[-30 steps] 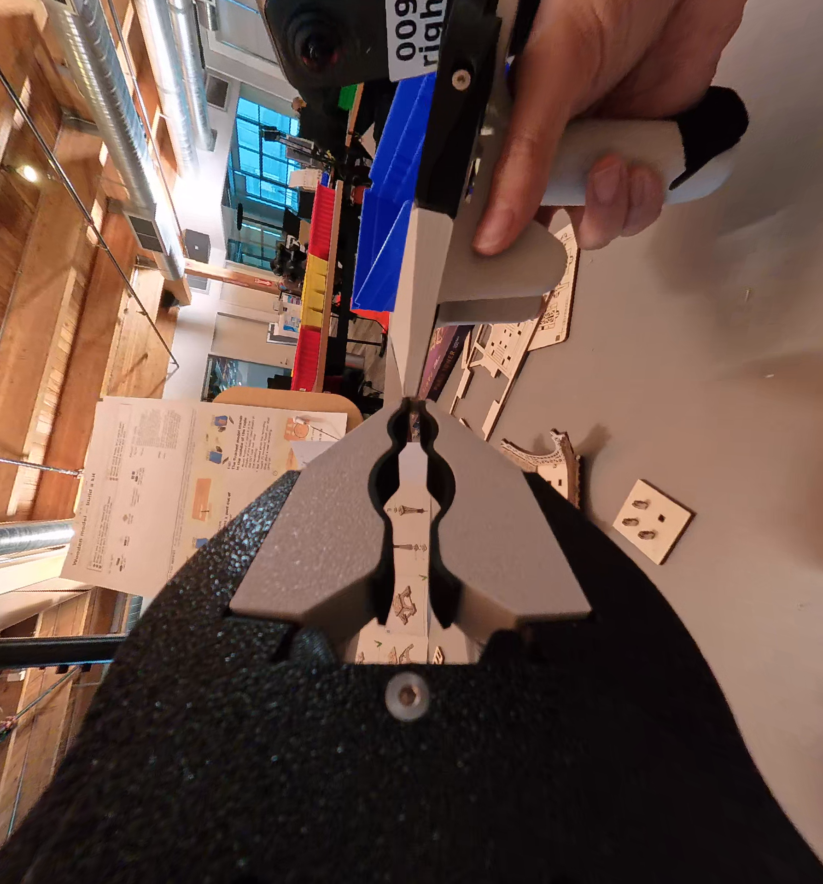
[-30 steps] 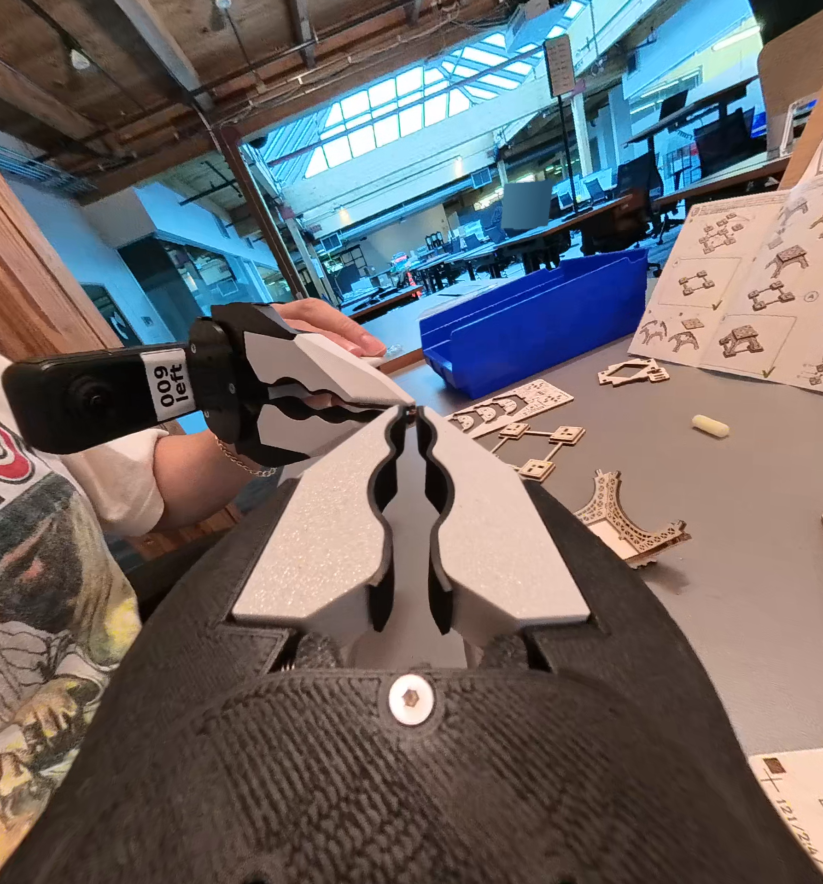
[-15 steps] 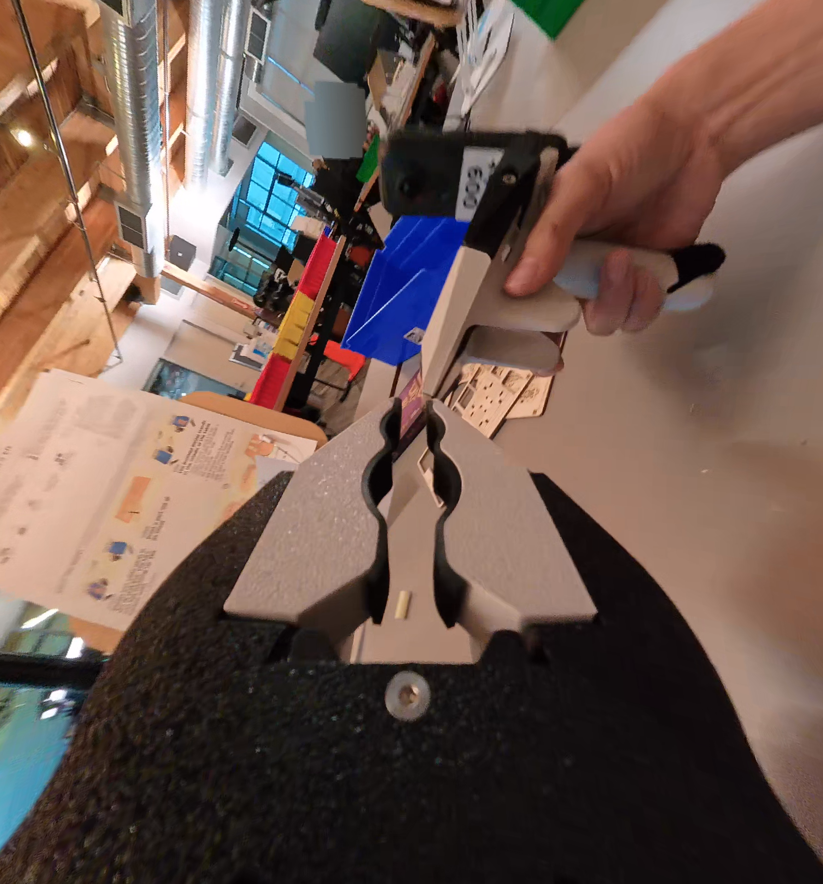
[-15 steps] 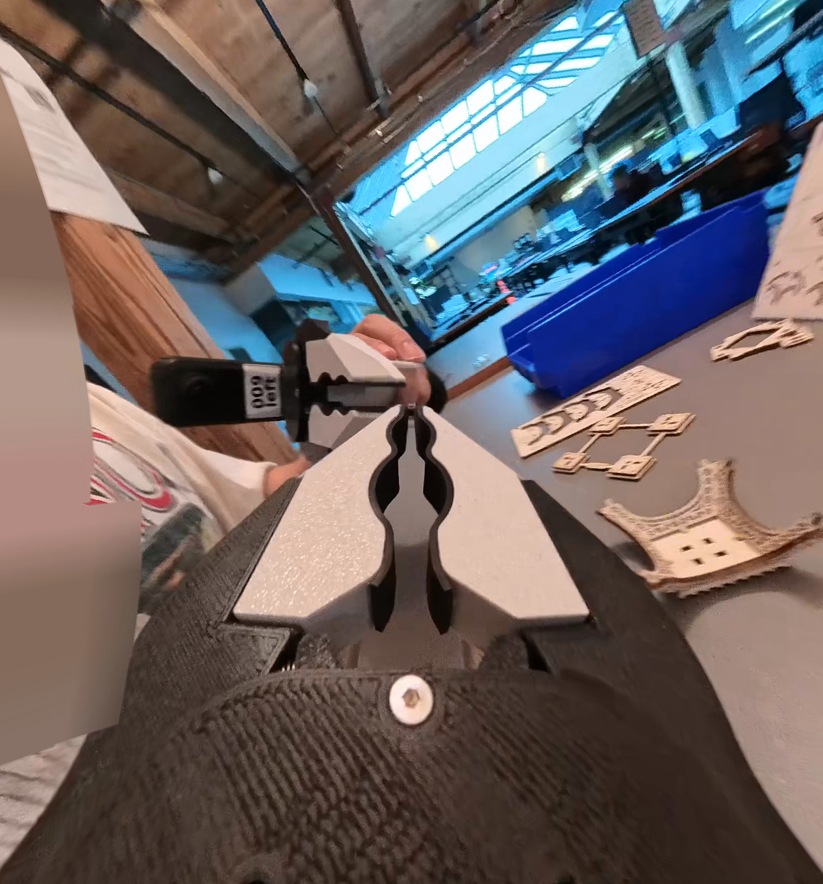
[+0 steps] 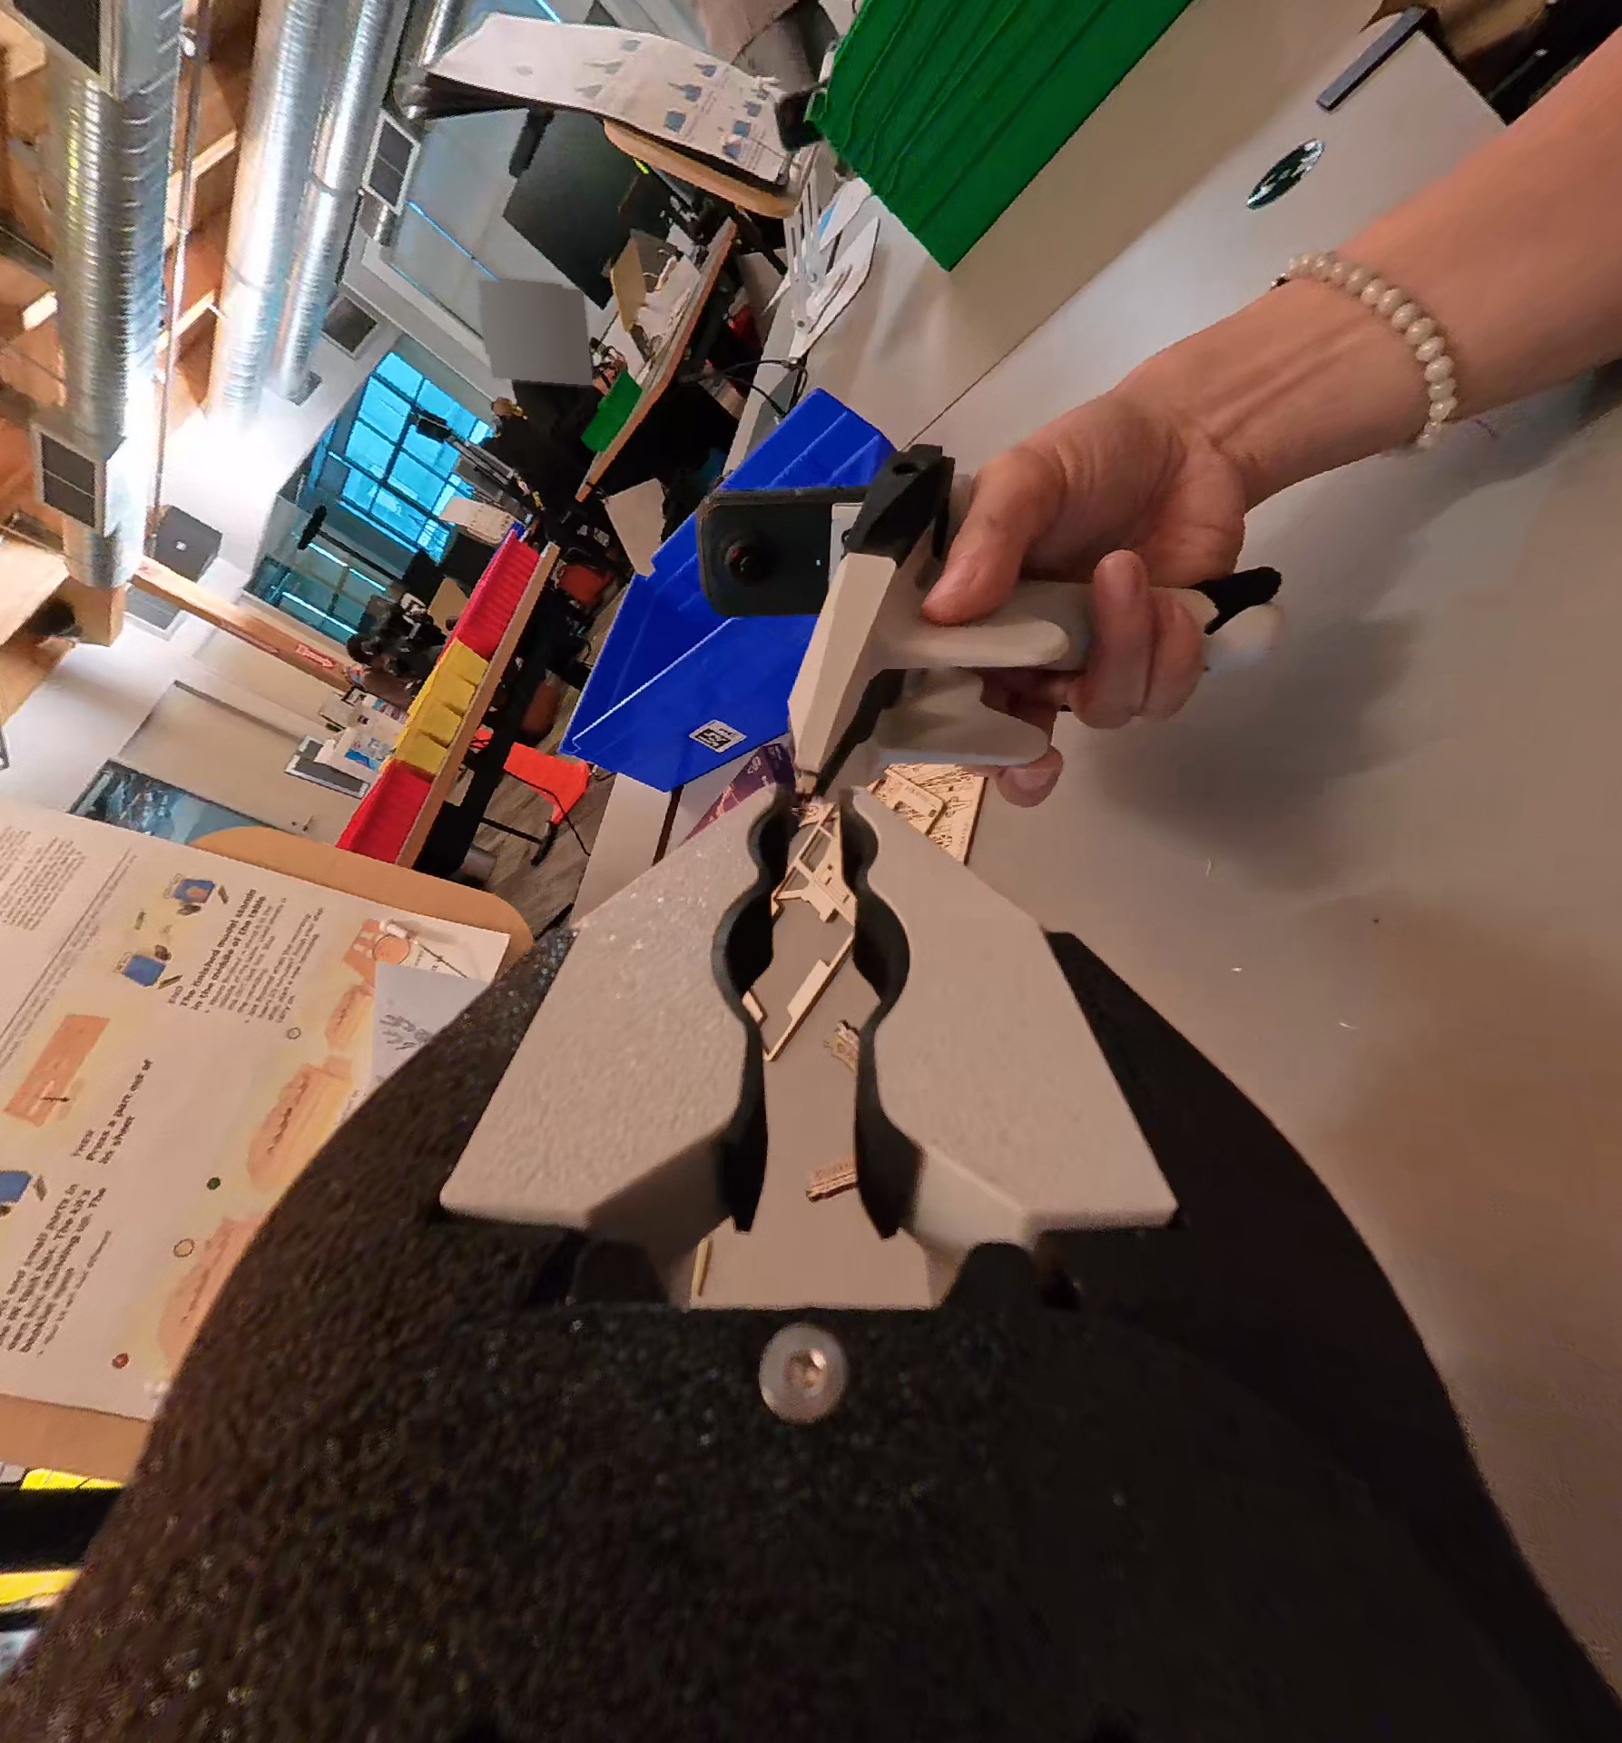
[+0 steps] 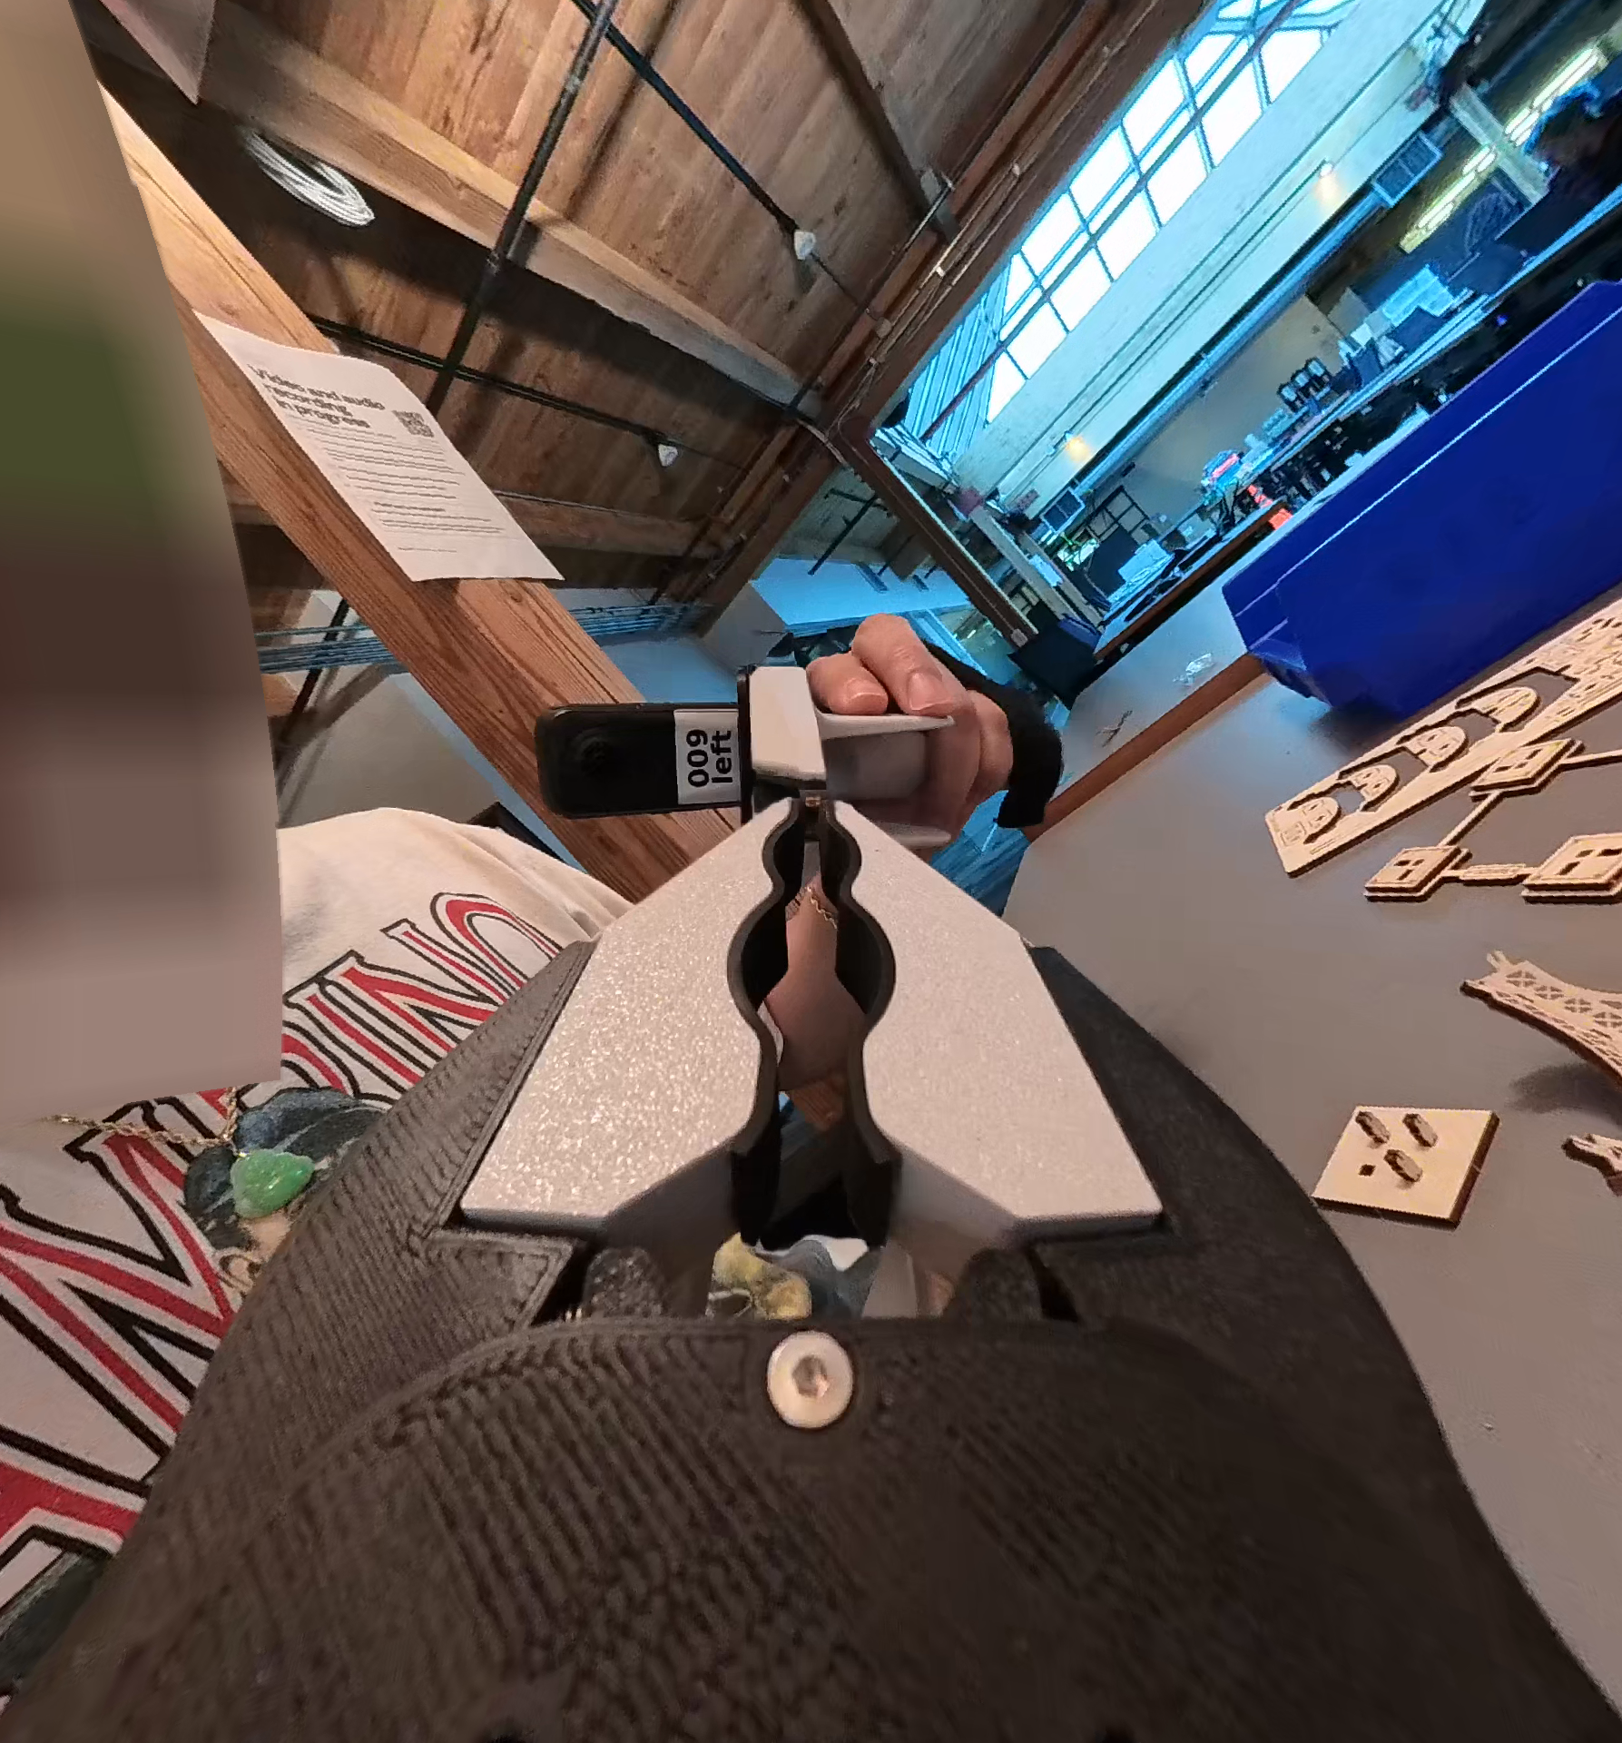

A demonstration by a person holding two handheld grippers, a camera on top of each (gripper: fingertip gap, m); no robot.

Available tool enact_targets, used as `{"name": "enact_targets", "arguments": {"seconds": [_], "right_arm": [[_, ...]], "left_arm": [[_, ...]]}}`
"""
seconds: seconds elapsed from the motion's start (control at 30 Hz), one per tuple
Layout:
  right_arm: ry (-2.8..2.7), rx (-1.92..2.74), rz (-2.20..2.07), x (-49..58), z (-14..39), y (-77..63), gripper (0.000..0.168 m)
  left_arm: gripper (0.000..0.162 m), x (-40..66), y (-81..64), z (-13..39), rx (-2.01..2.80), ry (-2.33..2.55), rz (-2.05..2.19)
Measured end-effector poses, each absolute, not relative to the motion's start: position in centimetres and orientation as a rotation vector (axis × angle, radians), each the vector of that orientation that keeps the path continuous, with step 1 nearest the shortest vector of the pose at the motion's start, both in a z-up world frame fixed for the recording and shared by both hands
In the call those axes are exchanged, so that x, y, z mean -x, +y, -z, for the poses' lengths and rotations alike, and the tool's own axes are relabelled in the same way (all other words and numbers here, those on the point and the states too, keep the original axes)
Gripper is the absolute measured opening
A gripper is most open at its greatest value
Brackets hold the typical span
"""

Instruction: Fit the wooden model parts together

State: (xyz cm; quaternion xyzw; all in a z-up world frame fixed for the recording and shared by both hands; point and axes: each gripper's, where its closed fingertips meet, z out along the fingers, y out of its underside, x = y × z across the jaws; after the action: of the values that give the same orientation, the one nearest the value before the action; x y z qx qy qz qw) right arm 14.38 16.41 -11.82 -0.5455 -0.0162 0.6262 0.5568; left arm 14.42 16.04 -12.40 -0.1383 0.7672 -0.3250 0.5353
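My left gripper (image 5: 811, 800) and my right gripper (image 6: 811, 802) meet tip to tip above the grey table (image 5: 1354, 943). A tiny wooden part (image 6: 811, 800) sits pinched in the right gripper's tips. The left gripper's jaws stand a narrow gap apart around that same spot, and whether they touch the part is unclear. The right gripper also shows in the left wrist view (image 5: 807, 769), held by a hand. A wooden tower base (image 6: 1608, 1047), a square slotted plate (image 6: 1401, 1165) and a sheet of parts (image 6: 1486, 745) lie on the table.
A blue bin (image 6: 1495, 556) stands at the back of the table. An instruction sheet (image 5: 128, 1037) lies beside the left gripper. An empty wooden frame (image 5: 811, 934) and small scraps (image 5: 830, 1179) lie under it. The person's torso (image 6: 364, 943) is close on the left.
The left gripper's jaws have parted from nearly touching to a narrow gap. Both grippers have tilted and pulled back from each other, with their tips still meeting.
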Motion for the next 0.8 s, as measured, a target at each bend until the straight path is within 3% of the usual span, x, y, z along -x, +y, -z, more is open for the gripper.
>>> {"name": "enact_targets", "arguments": {"seconds": [0.07, 0.2, 0.5, 0.67, 0.8], "right_arm": [[-0.034, 1.293, -1.478, -14.3, 11.9, 16.6, 0.0], [-0.045, 1.293, -1.497, -14.0, 12.0, 16.4, 0.0], [-0.062, 1.37, -1.385, -14.2, 12.9, 16.9, 0.001], [-0.297, 1.763, -0.564, -17.5, 18.6, 18.5, 0.007], [-0.671, 1.874, 0.033, -18.3, 22.3, 20.0, 0.025]], "left_arm": [[0.012, -14.4, 15.9, 12.7, 0.324, 1.846, 0.779], [0.001, -14.6, 16.1, 12.6, 0.336, 1.841, 0.769], [0.001, -14.7, 16.6, 13.6, 0.443, 1.919, 0.769], [0.0, -14.3, 19.5, 18.1, 0.916, 2.136, 0.713], [0.0, -13.1, 20.5, 22.8, 1.233, 2.26, 0.681]]}}
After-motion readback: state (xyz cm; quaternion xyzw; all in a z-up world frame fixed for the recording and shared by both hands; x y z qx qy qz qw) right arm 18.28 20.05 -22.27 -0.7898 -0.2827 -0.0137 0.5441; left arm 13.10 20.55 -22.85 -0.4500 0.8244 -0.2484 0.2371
